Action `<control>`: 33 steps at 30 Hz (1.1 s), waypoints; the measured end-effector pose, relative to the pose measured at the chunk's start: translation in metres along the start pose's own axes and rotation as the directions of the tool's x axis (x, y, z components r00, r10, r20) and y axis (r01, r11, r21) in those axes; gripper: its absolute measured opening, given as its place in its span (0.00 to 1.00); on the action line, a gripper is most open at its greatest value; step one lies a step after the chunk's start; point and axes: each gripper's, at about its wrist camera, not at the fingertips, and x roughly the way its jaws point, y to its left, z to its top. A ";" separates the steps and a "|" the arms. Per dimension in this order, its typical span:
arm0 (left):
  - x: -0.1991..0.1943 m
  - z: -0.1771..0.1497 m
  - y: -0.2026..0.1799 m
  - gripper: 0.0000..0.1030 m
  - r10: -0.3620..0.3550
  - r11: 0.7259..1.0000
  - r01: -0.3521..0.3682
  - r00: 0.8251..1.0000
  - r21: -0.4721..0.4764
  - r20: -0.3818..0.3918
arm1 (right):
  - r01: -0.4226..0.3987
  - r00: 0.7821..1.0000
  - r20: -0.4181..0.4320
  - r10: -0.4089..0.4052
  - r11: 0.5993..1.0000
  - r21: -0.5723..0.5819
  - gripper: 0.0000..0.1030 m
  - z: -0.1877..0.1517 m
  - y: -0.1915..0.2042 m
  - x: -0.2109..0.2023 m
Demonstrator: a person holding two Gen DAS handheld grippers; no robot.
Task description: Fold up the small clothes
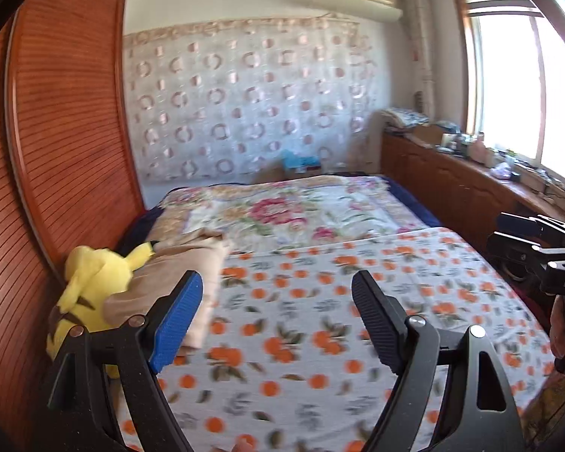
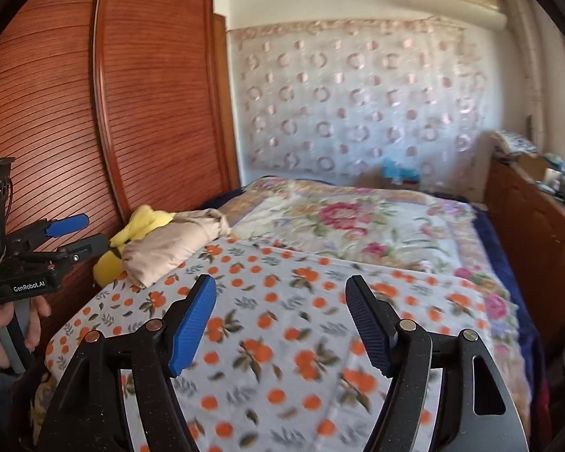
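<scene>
A beige garment (image 1: pixel 186 263) lies bunched on the left side of the bed, against a yellow plush toy (image 1: pixel 90 282). It also shows in the right wrist view (image 2: pixel 169 243) next to the toy (image 2: pixel 132 237). My left gripper (image 1: pixel 278 293) is open and empty, held above the orange-print sheet (image 1: pixel 320 301), just right of the garment. My right gripper (image 2: pixel 280 297) is open and empty above the same sheet (image 2: pixel 282 320), right of and nearer than the garment. The left gripper also shows at the left of the right wrist view (image 2: pixel 83 233), open.
A wooden wardrobe (image 1: pixel 56 132) stands along the bed's left side. A floral quilt (image 1: pixel 282 211) covers the far half of the bed. A wooden cabinet (image 1: pixel 452 184) with clutter runs under the window at right. A patterned curtain (image 1: pixel 245 101) hangs behind.
</scene>
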 end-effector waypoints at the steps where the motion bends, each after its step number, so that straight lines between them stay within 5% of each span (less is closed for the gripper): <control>1: -0.004 0.002 -0.008 0.80 -0.006 1.000 0.006 1.000 0.000 0.005 | 0.023 1.000 0.011 -0.023 1.000 0.005 0.71 -0.002 -0.002 -0.011; 12: -0.041 0.005 -0.069 0.80 -0.034 0.999 0.035 0.999 -0.013 0.042 | 0.193 0.977 0.077 -0.198 0.979 0.068 0.71 -0.023 0.009 -0.087; 33: -0.055 0.006 -0.077 0.80 -0.034 0.999 0.035 0.998 -0.010 0.049 | 0.203 0.974 0.084 -0.212 0.973 0.108 0.71 -0.039 0.006 -0.099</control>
